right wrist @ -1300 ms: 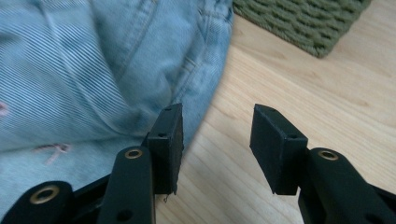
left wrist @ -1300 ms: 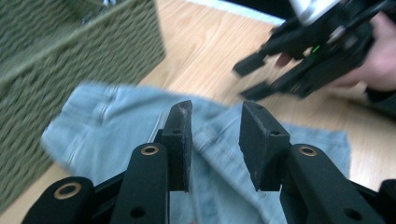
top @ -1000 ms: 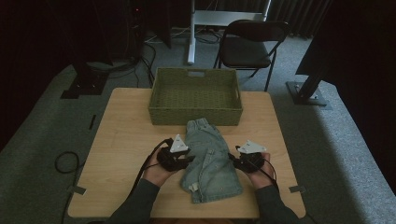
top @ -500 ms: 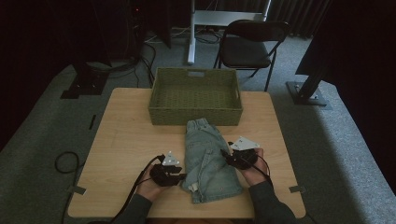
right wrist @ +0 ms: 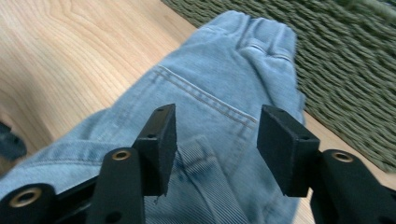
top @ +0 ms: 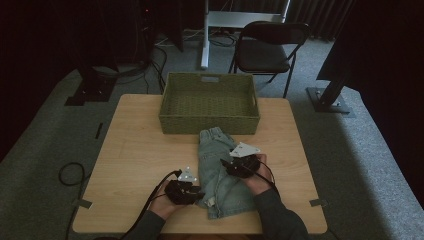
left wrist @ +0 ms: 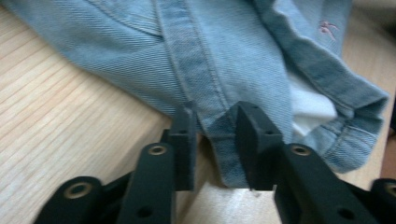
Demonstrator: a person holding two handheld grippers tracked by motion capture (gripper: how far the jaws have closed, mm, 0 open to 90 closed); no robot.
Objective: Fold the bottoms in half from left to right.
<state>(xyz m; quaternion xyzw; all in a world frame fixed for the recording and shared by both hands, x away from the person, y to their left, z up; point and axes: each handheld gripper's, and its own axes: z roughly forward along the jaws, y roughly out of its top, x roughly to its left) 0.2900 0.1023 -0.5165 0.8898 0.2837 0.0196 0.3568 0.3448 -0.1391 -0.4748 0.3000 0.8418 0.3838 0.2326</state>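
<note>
High view count: one denim shorts point(top: 223, 175), one wicker basket point(top: 209, 103), one table point(top: 135, 155).
Left gripper point(left wrist: 212, 140): fingers closing around shorts' hem fold.
Right gripper point(right wrist: 217, 144): fingers opening, apart over denim.

One camera hangs above my side, looking forward and down over the whole table point(top: 135, 150). The other two ride on my tongs, close along the jaws. All three catch the denim shorts point(top: 222, 172), point(left wrist: 224, 60), point(right wrist: 219, 102).
</note>
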